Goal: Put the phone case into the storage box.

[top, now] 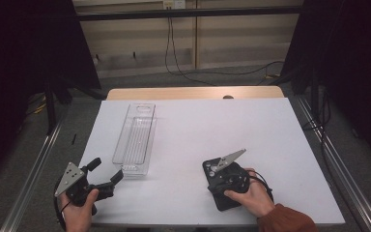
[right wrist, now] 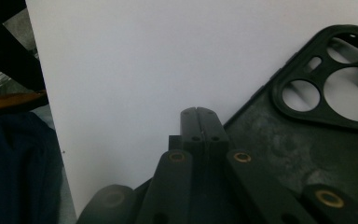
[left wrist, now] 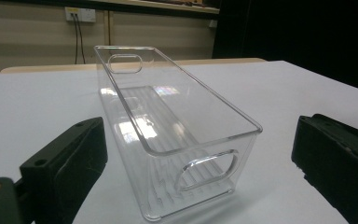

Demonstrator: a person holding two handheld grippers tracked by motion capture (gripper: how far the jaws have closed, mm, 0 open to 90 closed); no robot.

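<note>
The left gripper (top: 107,175) rested at the near left corner of the white table (top: 270,145), held in the person's left hand (top: 77,212), its jaws spread wide and empty. They pointed at the near end of a clear bin (top: 135,140) — a long, narrow plastic one lying lengthwise on the left half of the table. In the left gripper view the bin (left wrist: 168,126) stood upright between the two black jaws but touched neither; it had an oval handle cut-out in each end wall and a ribbed floor, and nothing lay in it.

The right gripper (top: 212,169) sat at the near right of the table, in the right hand (top: 249,195), well apart from the bin. Its jaws were pressed together with nothing between them, as the right gripper view (right wrist: 197,111) showed. Under it lay a black phone case (top: 220,193), flat on the table — its round camera openings (right wrist: 335,79) showed just beside the closed jaws, whose tips stood at the case's edge.
</note>
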